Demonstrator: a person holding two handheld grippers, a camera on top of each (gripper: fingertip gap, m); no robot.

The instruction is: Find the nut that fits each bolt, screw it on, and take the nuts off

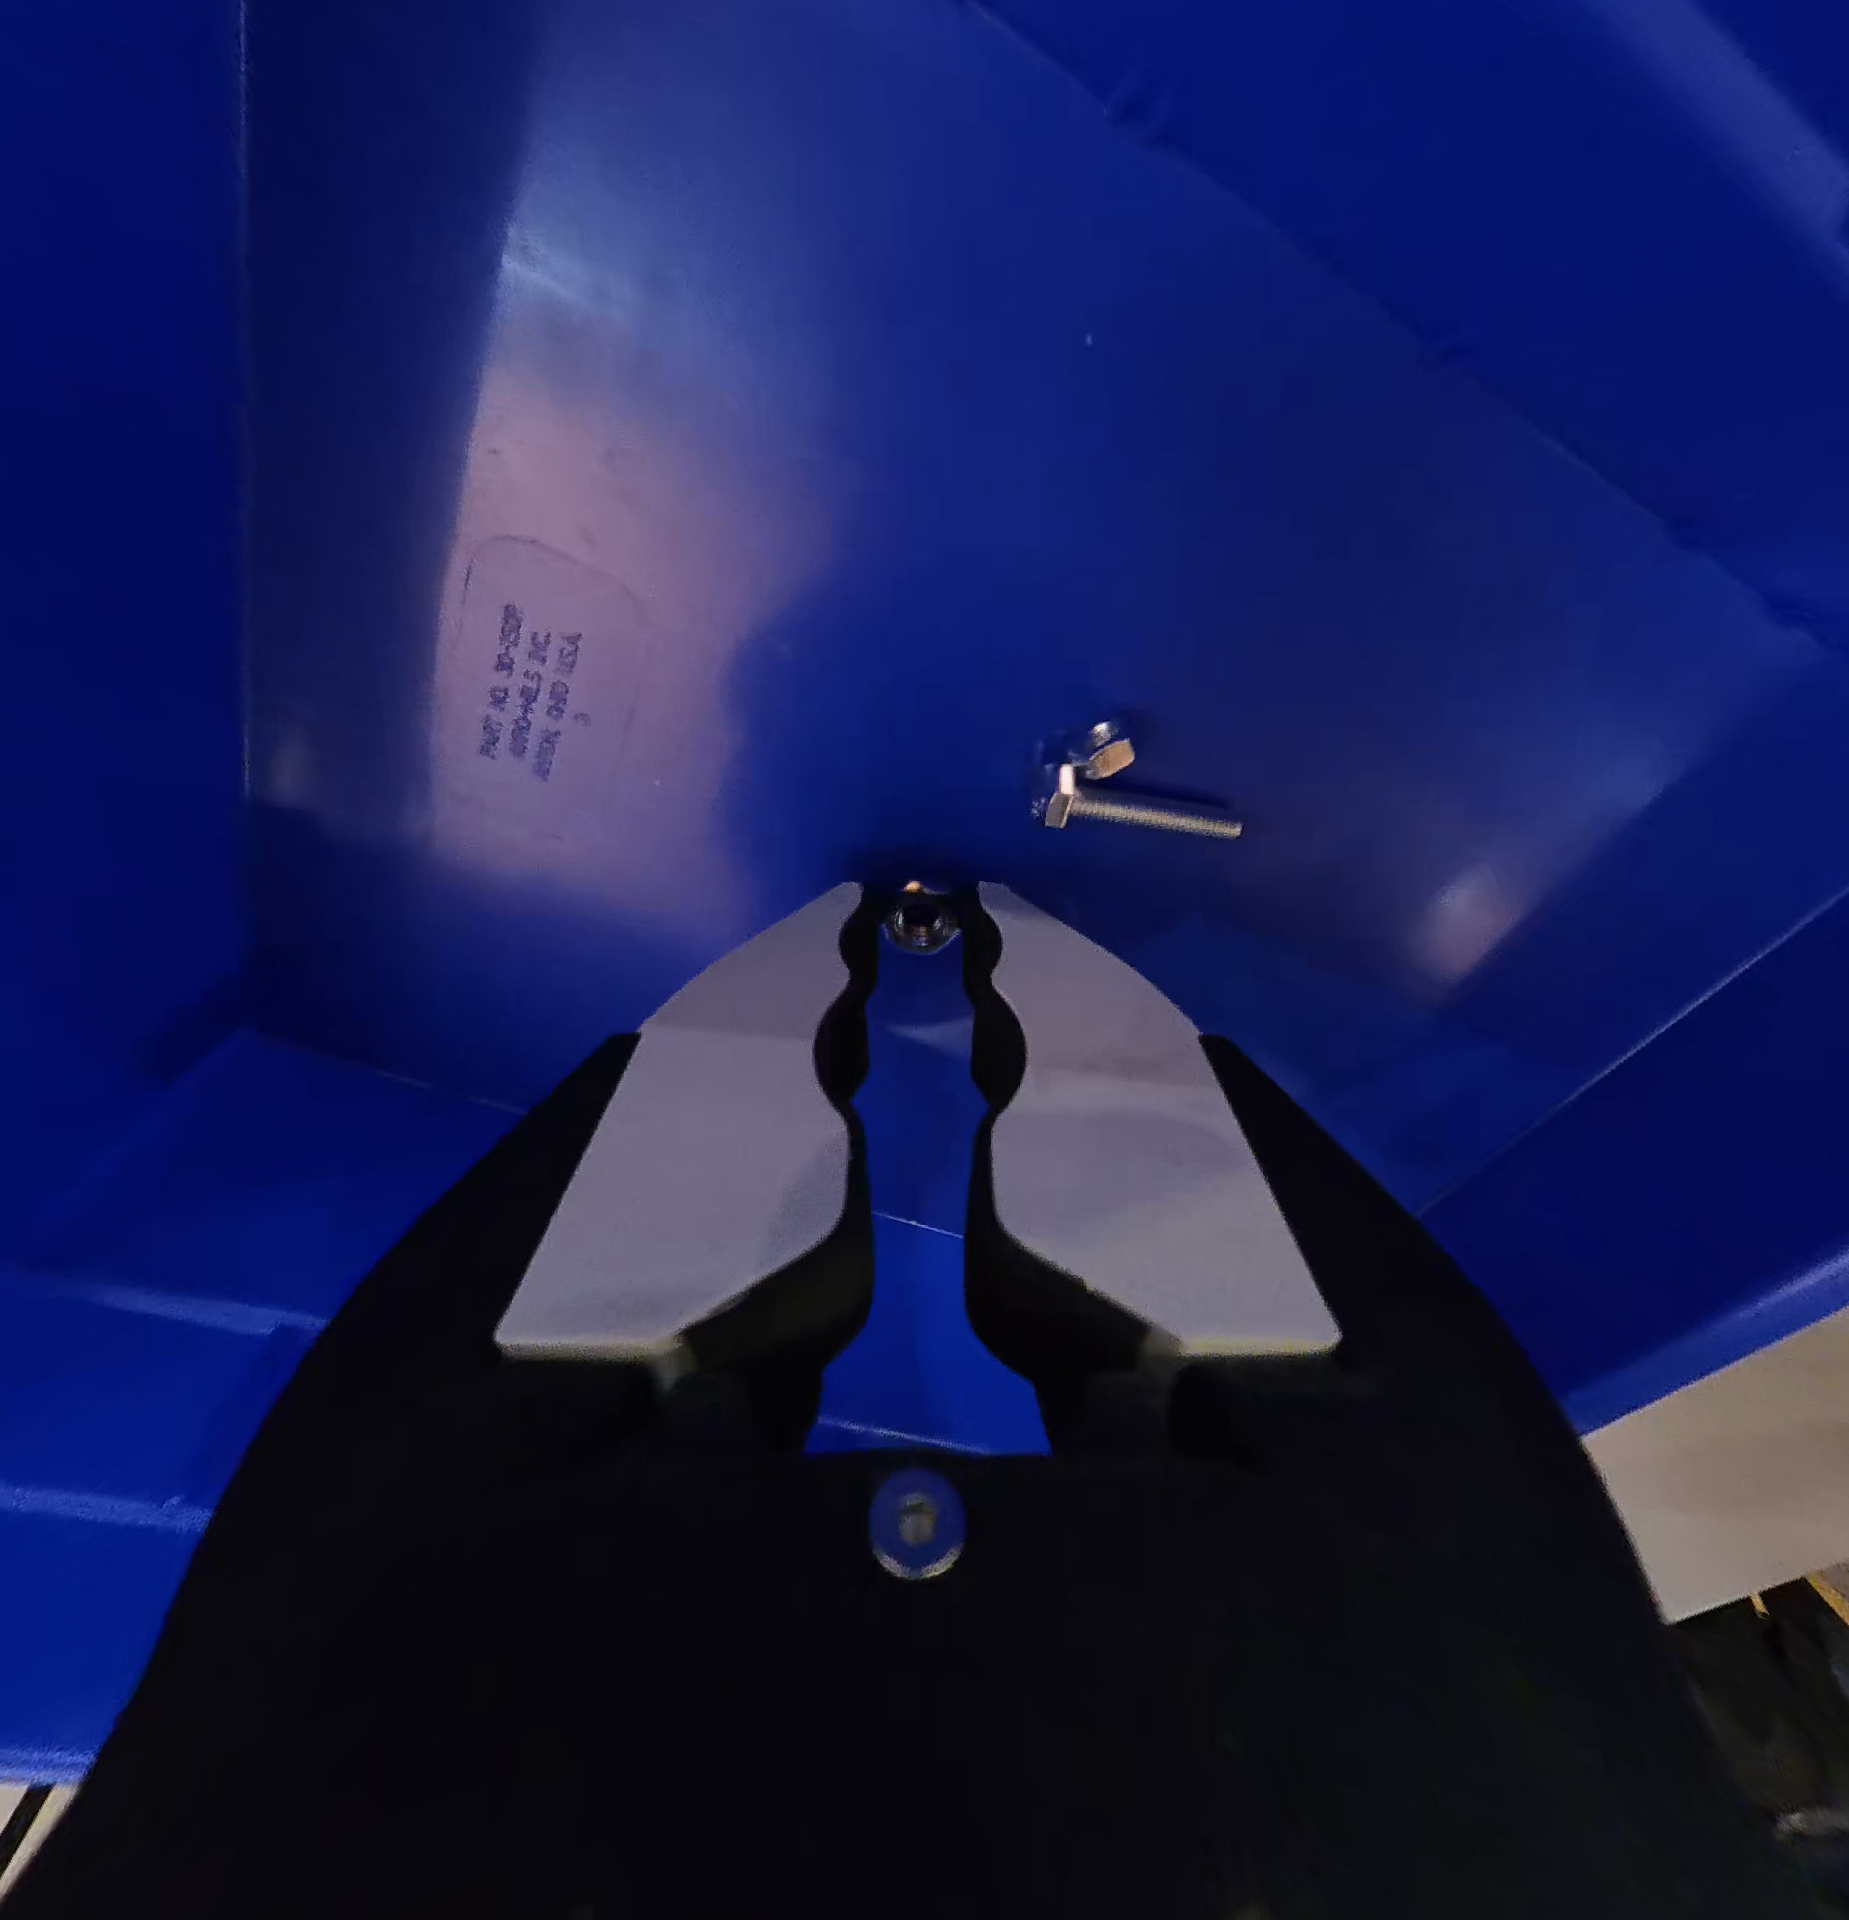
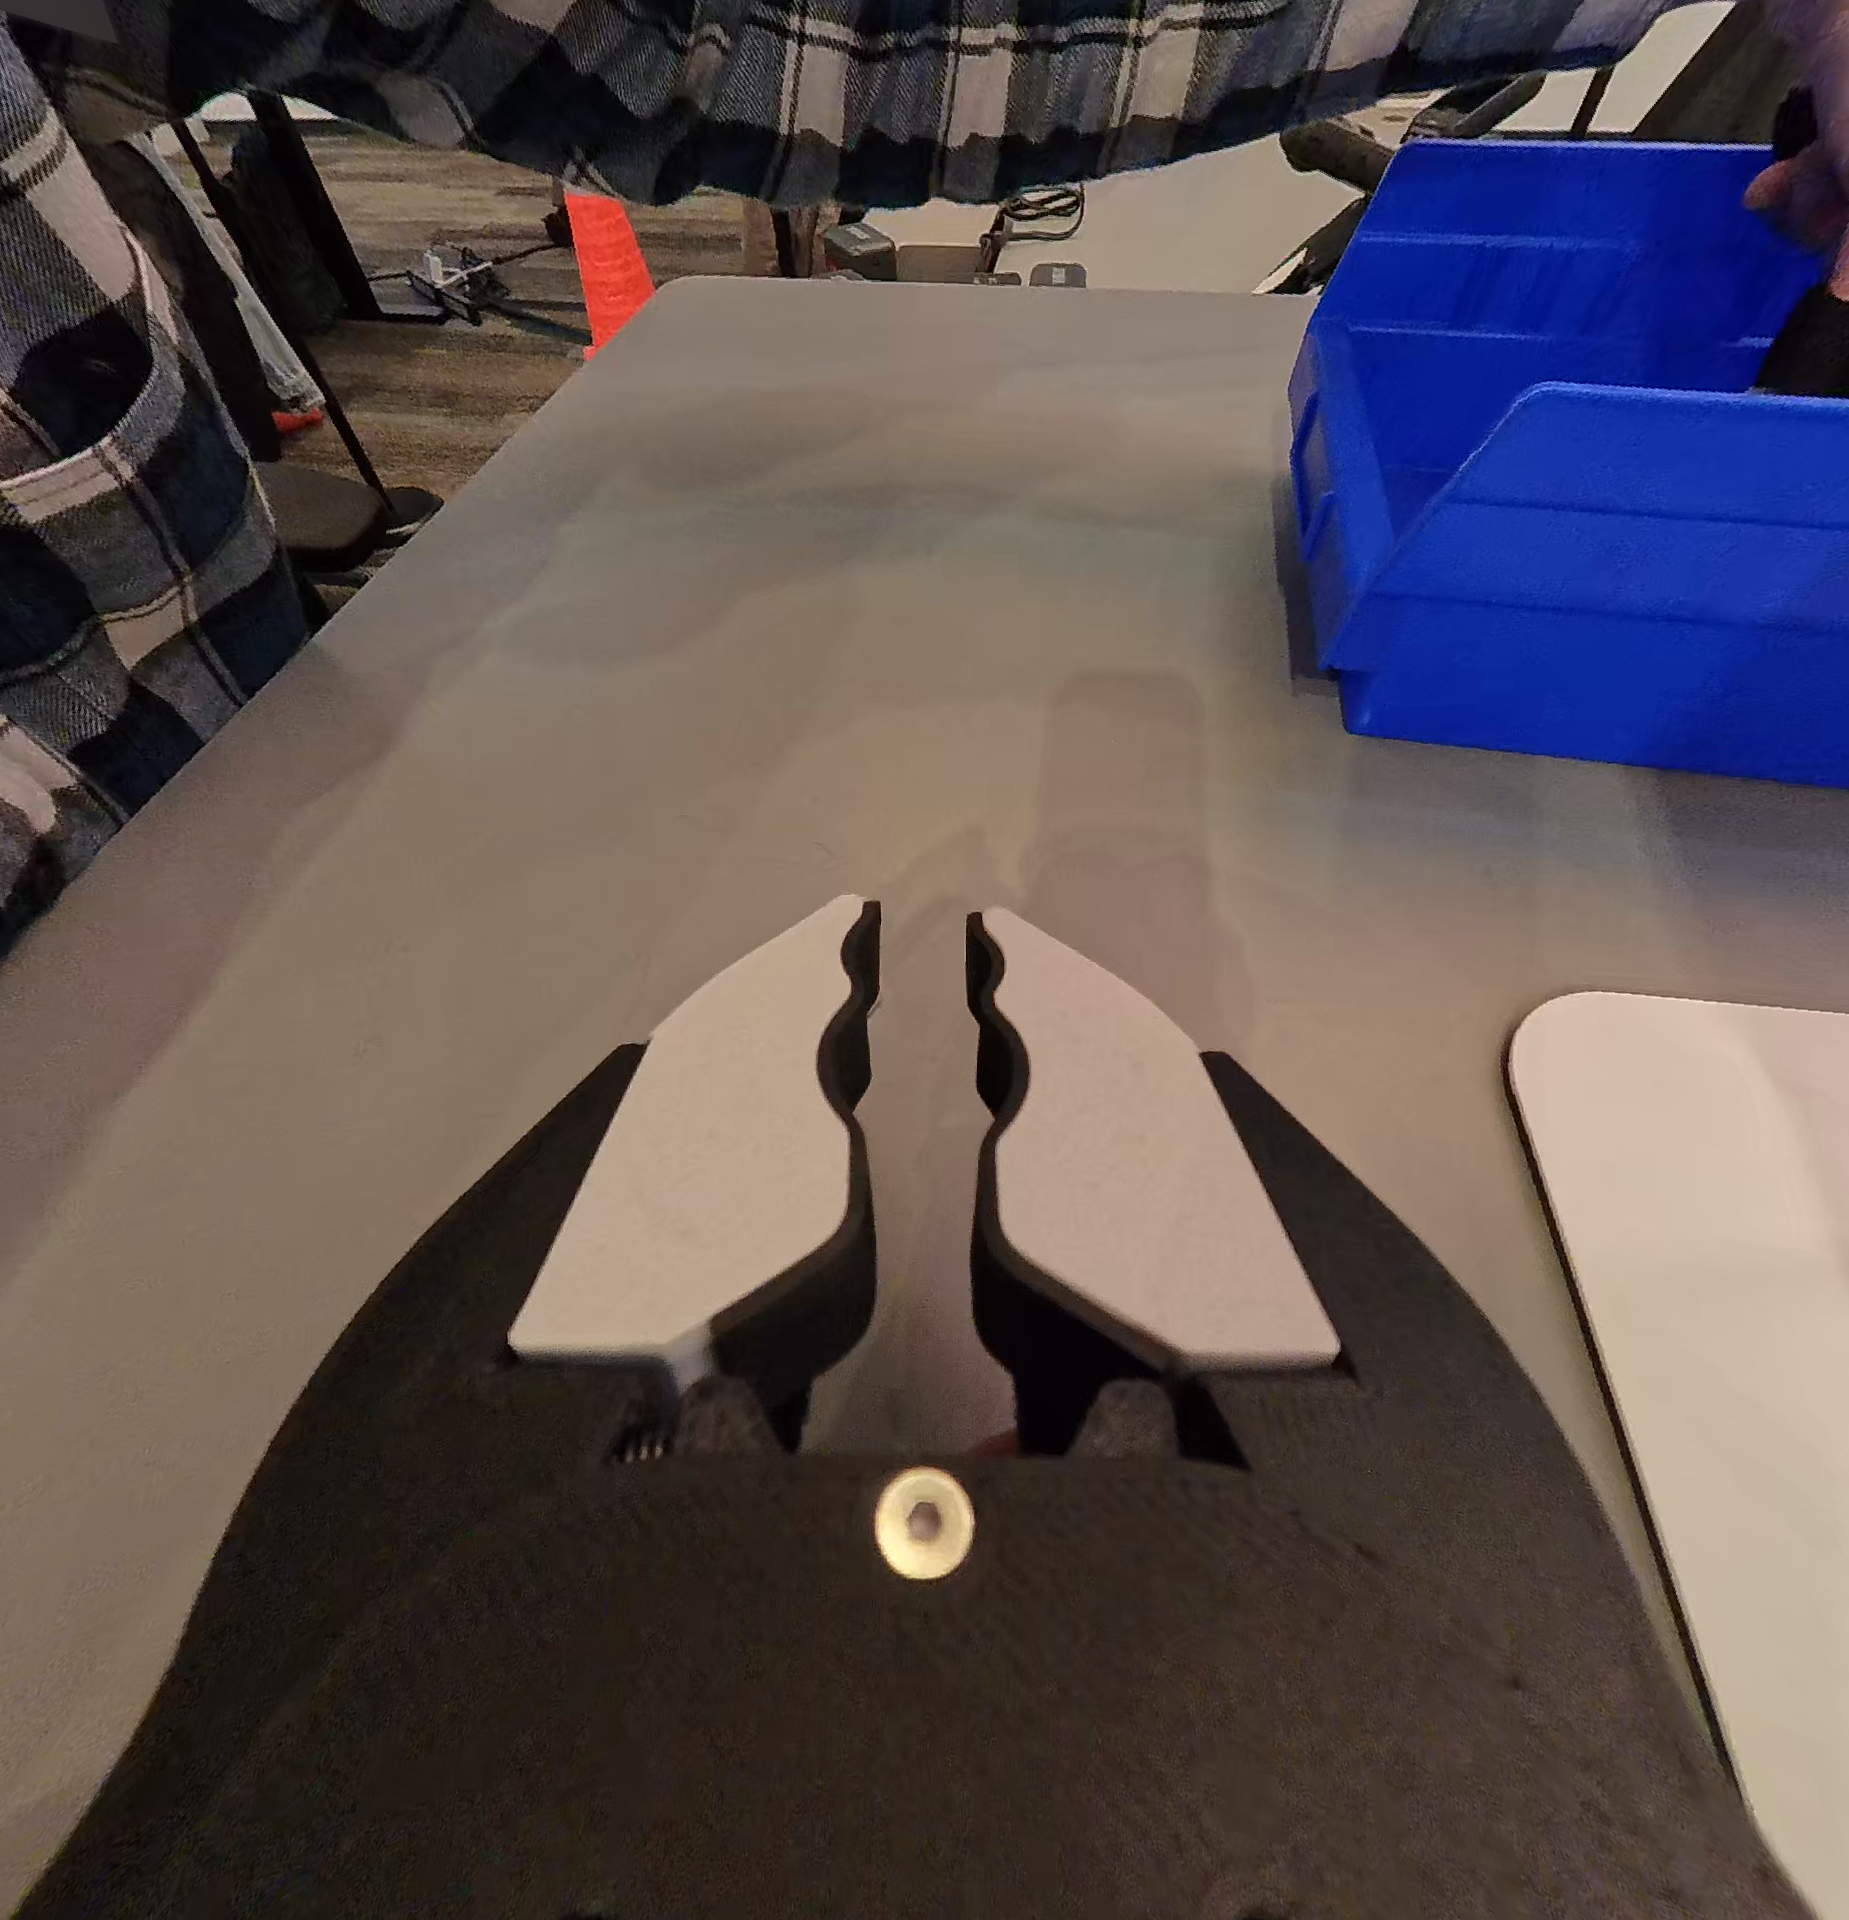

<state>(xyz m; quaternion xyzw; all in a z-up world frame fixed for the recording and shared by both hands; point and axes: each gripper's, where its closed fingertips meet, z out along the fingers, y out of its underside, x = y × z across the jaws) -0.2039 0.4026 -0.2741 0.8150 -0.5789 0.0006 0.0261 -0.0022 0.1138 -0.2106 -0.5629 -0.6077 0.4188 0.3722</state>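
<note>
My left gripper point(image 1: 918, 914) is deep inside a blue bin point(image 1: 1003, 468), with its fingertips down at the bin floor. A small dark metal nut point(image 1: 918, 923) sits between the tips, hole facing me, and the pads close on its sides. A silver bolt point(image 1: 1138, 816) lies on the bin floor to the right, with a wing nut point(image 1: 1096, 750) touching its head. My right gripper point(image 2: 922, 935) hovers over the grey table point(image 2: 691, 623); its jaws stand a little apart with nothing between them.
Two blue bins point(image 2: 1626, 582) stand at the table's right; a hand point(image 2: 1824, 156) reaches into the far one. A white board point(image 2: 1730, 1299) lies at the right front. A person in a plaid shirt point(image 2: 99, 499) stands at the left edge. An orange cone point(image 2: 608, 260) is on the floor beyond. Across from one pair of fingers to the other is roughly 35 cm.
</note>
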